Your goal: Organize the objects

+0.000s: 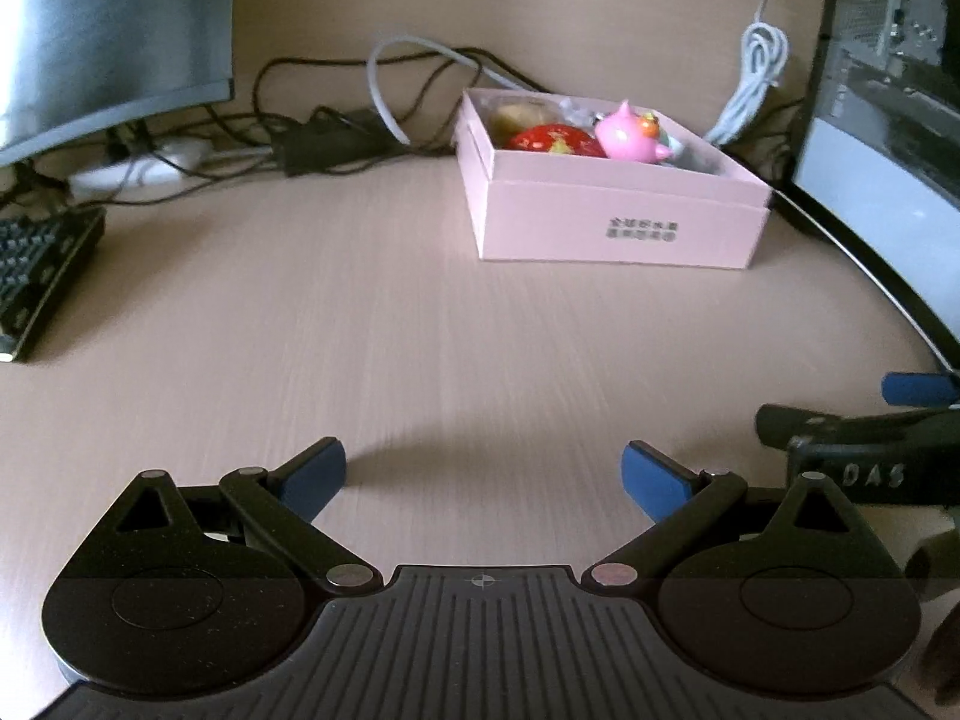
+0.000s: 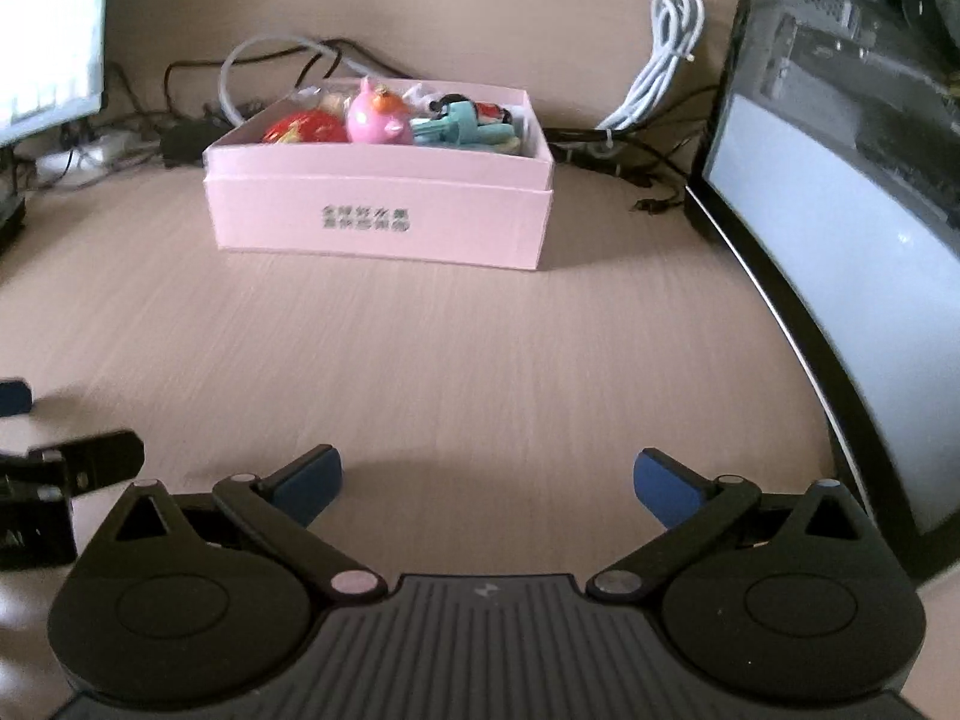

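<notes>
A pink cardboard box (image 1: 618, 222) (image 2: 378, 222) stands on the pale wooden desk, toward the back. Inside it lie a red round toy (image 1: 555, 139) (image 2: 303, 127), a pink pig figure (image 1: 630, 135) (image 2: 375, 114), a teal toy (image 2: 459, 126) and other small items. My left gripper (image 1: 483, 474) hovers low over bare desk well in front of the box, jaws wide open with nothing between them. My right gripper (image 2: 487, 480) is likewise open and empty, short of the box. Each gripper shows at the other view's edge: right gripper (image 1: 864, 438), left gripper (image 2: 60, 456).
A curved monitor (image 1: 888, 138) (image 2: 840, 210) stands along the right. Another screen (image 1: 108, 30) and a black keyboard (image 1: 42, 276) are at the left. Black and white cables (image 1: 336, 114) and a coiled white cord (image 2: 660, 60) lie behind the box.
</notes>
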`<state>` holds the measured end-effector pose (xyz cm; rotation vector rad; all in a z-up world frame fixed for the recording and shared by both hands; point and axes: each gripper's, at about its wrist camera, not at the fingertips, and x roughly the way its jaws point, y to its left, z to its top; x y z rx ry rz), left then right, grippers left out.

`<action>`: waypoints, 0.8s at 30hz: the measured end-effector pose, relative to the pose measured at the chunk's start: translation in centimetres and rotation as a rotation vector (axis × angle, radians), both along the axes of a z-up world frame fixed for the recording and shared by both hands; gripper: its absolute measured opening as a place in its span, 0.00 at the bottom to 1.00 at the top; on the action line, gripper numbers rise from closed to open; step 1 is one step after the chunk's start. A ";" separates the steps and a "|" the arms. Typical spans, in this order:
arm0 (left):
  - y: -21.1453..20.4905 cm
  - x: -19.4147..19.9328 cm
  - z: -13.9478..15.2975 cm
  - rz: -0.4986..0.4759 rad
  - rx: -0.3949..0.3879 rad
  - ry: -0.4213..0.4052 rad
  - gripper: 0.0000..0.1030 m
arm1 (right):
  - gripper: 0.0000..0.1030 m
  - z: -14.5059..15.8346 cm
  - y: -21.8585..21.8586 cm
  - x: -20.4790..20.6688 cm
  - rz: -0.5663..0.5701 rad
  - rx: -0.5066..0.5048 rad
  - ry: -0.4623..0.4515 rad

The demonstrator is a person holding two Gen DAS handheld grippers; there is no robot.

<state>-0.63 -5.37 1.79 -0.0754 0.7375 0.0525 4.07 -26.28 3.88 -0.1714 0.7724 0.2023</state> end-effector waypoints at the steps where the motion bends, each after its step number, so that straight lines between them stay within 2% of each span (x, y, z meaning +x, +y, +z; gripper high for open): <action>1: -0.2 0.3 -0.2 0.003 0.011 -0.008 0.98 | 1.00 -0.1 -0.4 0.6 -0.014 0.038 0.020; 2: -0.5 0.5 -0.3 0.001 0.029 -0.017 0.98 | 1.00 -0.2 -0.9 1.1 -0.025 0.077 0.038; 4: -0.8 0.9 -0.7 0.003 0.055 -0.038 0.98 | 1.00 -0.6 -1.2 1.3 -0.024 0.086 -0.014; 8: -0.4 1.5 -0.7 0.008 0.017 -0.062 0.98 | 1.00 -1.1 -1.5 1.2 0.019 0.105 -0.065; 10: -0.5 1.9 -0.7 0.013 0.025 -0.059 0.98 | 1.00 -1.1 -1.5 1.2 0.021 0.106 -0.065; 12: -1.2 2.1 -0.8 0.006 0.074 -0.044 0.99 | 1.00 -1.1 -1.5 1.2 0.023 0.108 -0.064; 24: -1.2 2.3 -0.9 0.009 0.067 -0.043 0.99 | 1.00 -1.1 -1.5 0.7 0.010 0.107 -0.066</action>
